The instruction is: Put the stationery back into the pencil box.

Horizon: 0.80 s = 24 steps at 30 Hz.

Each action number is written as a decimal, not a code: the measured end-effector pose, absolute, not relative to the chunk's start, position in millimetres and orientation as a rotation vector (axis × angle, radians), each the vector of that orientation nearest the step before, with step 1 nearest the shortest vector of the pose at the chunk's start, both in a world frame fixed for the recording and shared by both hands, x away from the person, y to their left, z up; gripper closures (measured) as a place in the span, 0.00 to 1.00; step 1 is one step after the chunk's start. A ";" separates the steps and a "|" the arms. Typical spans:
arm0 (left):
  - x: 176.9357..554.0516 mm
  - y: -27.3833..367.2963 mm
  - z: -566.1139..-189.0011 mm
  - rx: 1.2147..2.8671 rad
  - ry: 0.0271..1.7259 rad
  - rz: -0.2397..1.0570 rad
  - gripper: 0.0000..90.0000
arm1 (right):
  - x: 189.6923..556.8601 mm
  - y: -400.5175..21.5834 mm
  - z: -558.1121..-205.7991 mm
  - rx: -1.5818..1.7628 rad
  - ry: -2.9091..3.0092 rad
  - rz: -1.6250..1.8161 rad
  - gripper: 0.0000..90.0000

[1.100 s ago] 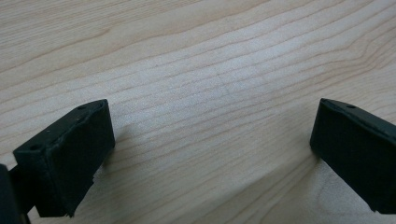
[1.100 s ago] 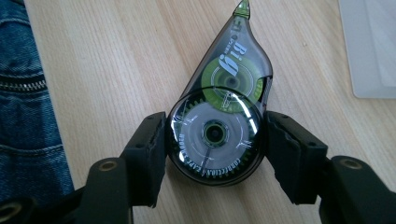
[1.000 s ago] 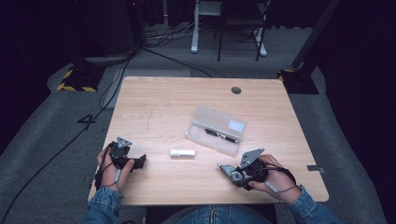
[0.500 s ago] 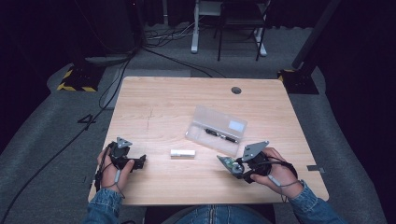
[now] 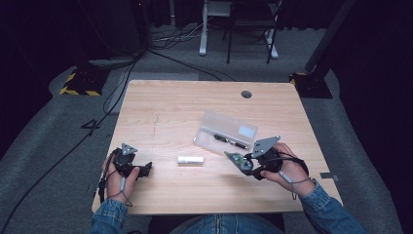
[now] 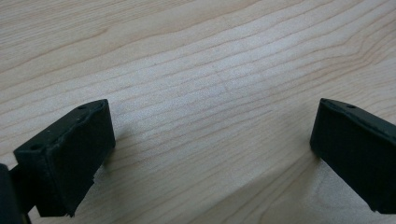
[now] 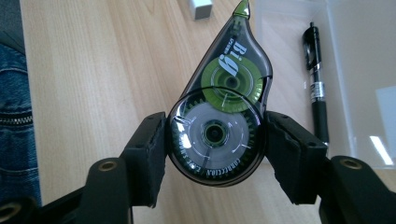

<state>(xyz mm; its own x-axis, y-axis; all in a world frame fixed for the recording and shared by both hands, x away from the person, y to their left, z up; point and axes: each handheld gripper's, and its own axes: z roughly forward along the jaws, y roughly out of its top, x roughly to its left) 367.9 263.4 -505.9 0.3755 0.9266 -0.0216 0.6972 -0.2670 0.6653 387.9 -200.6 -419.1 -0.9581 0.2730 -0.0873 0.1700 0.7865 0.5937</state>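
One correction tape dispenser sits clamped between the right gripper's fingers, above the worktop. Beyond its tip lie one clear case holding one black pen, and one white cap. The left gripper's fingers stand wide, with bare worktop between them.

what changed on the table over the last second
The right gripper, shut on the teardrop-shaped correction tape dispenser, lifted and moved up the high view toward the clear plastic case. The left gripper, the small white block and the case stayed put.
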 end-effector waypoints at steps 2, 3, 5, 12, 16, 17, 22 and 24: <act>367.8 263.4 -505.9 2.051 1.394 0.506 0.00 | 393.3 -199.7 -417.3 0.342 2.811 0.906 0.46; 367.8 263.4 -505.9 2.051 1.394 0.506 0.00 | 396.3 -199.4 -416.3 0.336 2.813 0.901 0.46; 367.8 263.4 -505.9 2.051 1.394 0.506 0.00 | 402.5 -198.2 -415.1 0.330 2.815 0.892 0.46; 367.9 263.4 -505.9 2.051 1.394 0.506 0.00 | 419.9 -196.2 -415.4 0.319 2.829 0.869 0.46; 368.0 263.6 -505.8 2.053 1.392 0.508 0.00 | 429.0 -195.4 -416.8 0.317 2.833 0.859 0.46; 367.9 263.6 -505.8 2.053 1.392 0.508 0.00 | 431.0 -194.9 -417.5 0.322 2.836 0.862 0.46; 368.0 263.6 -505.8 2.053 1.392 0.508 0.00 | 441.8 -193.1 -421.2 0.303 2.846 0.841 0.46; 367.9 263.6 -505.8 2.053 1.392 0.508 0.00 | 446.4 -192.5 -423.0 0.296 2.850 0.834 0.46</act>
